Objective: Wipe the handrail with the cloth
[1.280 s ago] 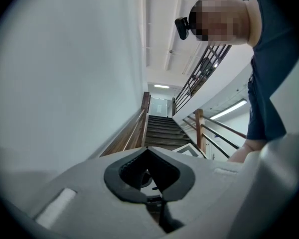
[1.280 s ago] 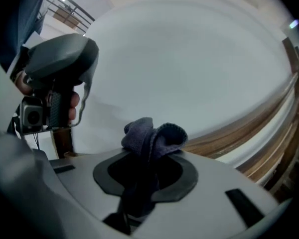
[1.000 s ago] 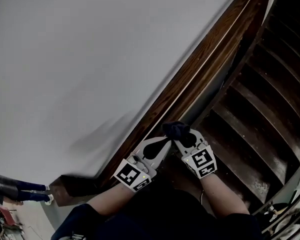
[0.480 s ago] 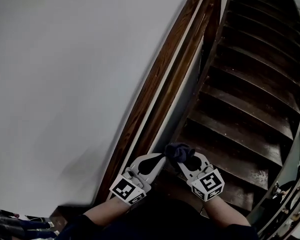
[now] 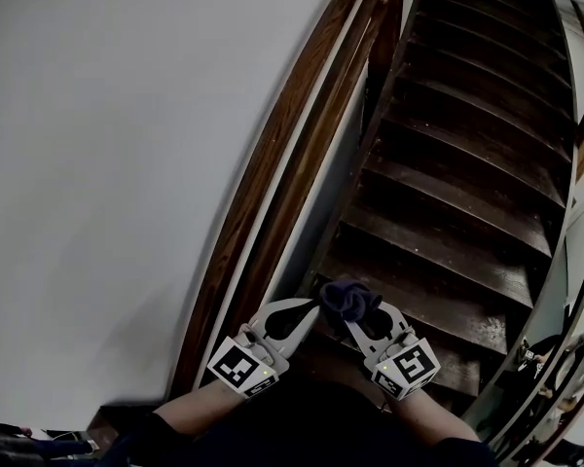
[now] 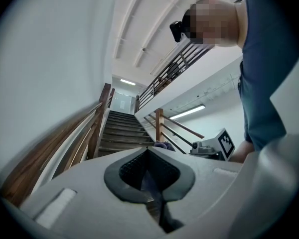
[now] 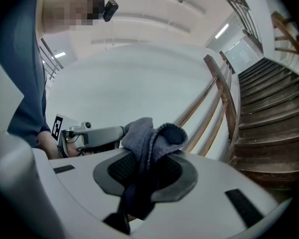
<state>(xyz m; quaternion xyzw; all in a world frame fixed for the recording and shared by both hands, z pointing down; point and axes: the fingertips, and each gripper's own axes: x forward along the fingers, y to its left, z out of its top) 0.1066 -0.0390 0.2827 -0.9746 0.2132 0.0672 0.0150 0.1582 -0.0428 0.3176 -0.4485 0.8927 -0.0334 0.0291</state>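
Clearly the right claw [image 7: 145, 172] is clamped on the dark cloth [image 7: 150, 134], which bunches up above its tips. The left claw [image 6: 150, 173] is pressed together on nothing, just beside the cloth at 9 o'clock. The wooden handrail [image 5: 273, 168] climbs toward 1 o'clock beside the stairs [image 5: 467, 163], apart from the cloth.

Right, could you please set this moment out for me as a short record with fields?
setting: facing up dark wooden stairs, white wall at left
handrail: brown wood, runs up along the wall
cloth: dark, bunched, held clear of the handrail
right tool: shut on the cloth
left tool: jaws together, tips right by the cloth; unclear whether they nip an edge
wiping: cloth not on the handrail
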